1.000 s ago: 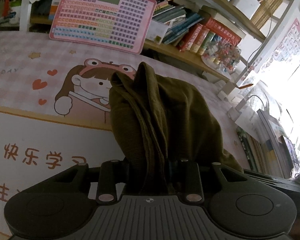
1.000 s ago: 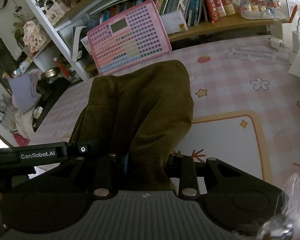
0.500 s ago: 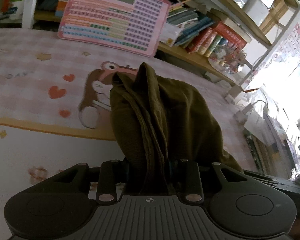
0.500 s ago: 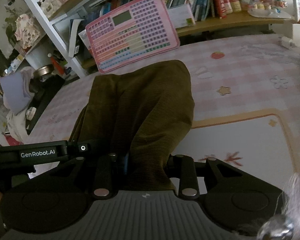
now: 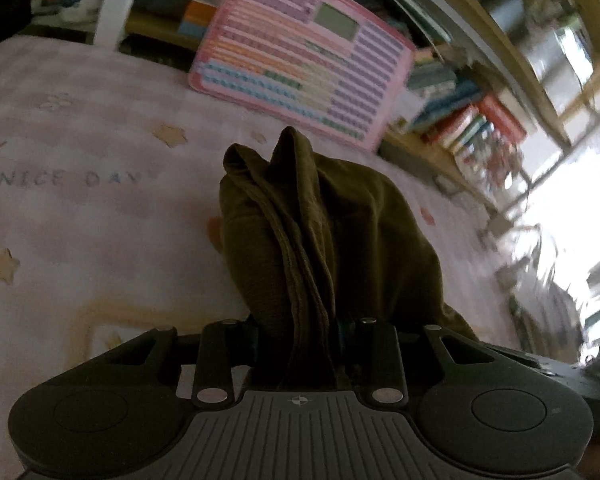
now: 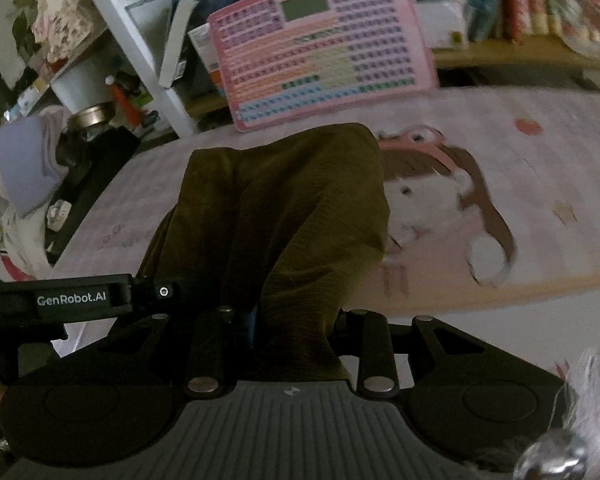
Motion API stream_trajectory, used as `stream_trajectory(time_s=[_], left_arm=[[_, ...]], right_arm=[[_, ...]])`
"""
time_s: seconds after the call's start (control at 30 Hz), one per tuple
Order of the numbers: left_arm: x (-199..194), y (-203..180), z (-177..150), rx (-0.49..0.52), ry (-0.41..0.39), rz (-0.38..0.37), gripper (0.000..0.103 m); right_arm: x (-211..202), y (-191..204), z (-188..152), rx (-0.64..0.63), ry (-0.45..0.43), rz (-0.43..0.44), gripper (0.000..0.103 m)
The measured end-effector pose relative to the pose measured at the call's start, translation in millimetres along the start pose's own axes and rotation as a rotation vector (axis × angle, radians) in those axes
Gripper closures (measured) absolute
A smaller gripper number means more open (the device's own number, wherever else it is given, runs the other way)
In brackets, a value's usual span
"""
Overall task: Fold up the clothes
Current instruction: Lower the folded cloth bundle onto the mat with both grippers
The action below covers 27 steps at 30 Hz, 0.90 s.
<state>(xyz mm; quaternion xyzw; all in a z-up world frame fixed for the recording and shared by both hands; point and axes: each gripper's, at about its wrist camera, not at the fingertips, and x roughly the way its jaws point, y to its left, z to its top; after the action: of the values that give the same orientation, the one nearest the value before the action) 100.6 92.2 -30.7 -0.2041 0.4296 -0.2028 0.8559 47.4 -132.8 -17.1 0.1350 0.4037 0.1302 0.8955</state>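
1. The olive-green ribbed knit garment [image 5: 324,240] is bunched and held above the pink checked cartoon-print table mat [image 5: 80,216]. It does not lie flat. Its folds stand up in front of both cameras.
2. It seems to be lifted by two points of one edge so the cloth hangs free and can be laid down or doubled over, a mid-fold carry by my reading.
3. The left gripper [image 5: 298,344] has its jaws drawn close, pinching a thick gathered wad of the garment.
4. The right gripper [image 6: 296,332] likewise clamps a smoother stretch of the garment [image 6: 284,208], its jaws parted only by the cloth's thickness.
5. Beyond, a pink keyboard-style learning board [image 6: 320,44] leans against cluttered bookshelves [image 5: 472,116], well apart from the cloth.
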Motion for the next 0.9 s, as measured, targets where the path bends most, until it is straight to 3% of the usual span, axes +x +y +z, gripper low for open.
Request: stream_trajectory(time_s=[0.27, 0.5, 0.63, 0.73, 0.9], left_arm=[[15, 32, 61, -0.018, -0.071, -0.031, 0.072], [35, 54, 108, -0.037, -0.111, -0.031, 0.072], [53, 72, 116, -0.079, -0.086, -0.018, 0.07], [67, 89, 113, -0.117, -0.055, 0.003, 0.061], [64, 93, 111, -0.119, -0.083, -0.007, 0.058]], right_arm=[[49, 35, 55, -0.073, -0.045, -0.032, 0.075], [93, 40, 93, -0.042, -0.098, -0.015, 0.075], [119, 33, 105, 0.003, -0.089, -0.012, 0.071], [144, 23, 103, 0.059, -0.017, -0.034, 0.066], [146, 21, 99, 0.112, -0.031, -0.04, 0.06]])
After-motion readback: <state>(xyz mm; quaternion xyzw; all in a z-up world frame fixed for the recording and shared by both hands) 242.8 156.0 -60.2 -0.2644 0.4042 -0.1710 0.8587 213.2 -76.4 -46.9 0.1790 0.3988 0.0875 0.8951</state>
